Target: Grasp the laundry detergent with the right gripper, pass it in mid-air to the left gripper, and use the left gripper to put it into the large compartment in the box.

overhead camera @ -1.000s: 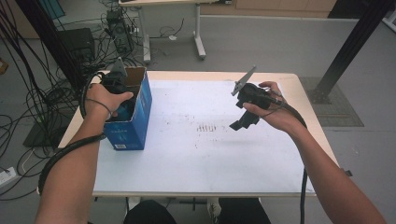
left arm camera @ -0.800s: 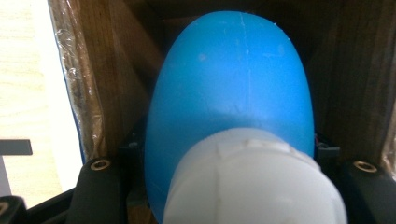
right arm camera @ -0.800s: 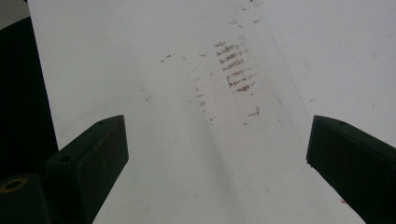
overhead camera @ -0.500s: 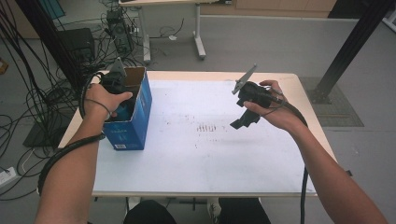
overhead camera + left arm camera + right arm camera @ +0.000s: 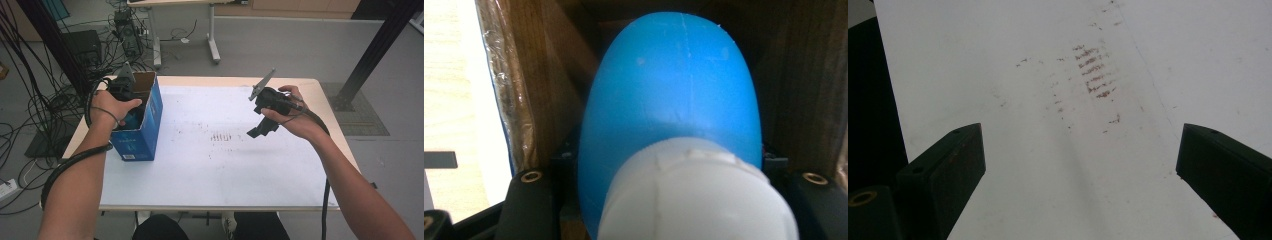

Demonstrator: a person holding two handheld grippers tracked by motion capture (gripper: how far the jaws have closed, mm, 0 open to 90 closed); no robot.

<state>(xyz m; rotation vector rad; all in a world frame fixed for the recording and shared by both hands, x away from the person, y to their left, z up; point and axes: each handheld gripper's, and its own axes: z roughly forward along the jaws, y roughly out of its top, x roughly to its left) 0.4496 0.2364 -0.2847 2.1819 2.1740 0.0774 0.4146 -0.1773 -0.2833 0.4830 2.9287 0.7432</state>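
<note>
High view: at the table's left edge stands an open blue cardboard box [image 5: 135, 142], and the left gripper [image 5: 131, 107] reaches down into its top. In the left gripper view its jaws are clamped on a blue bottle with a white cap [image 5: 674, 125], held inside the brown walls of the box. Over to the right, the right gripper [image 5: 260, 131] hangs above the white table [image 5: 210, 170], well apart from the box, jaws spread wide and empty over some reddish scuff marks [image 5: 1095, 72].

Even, soft daylight fills the room. The white desk [image 5: 220, 165] glares slightly. Close-up gripper views look soft and blurred.
</note>
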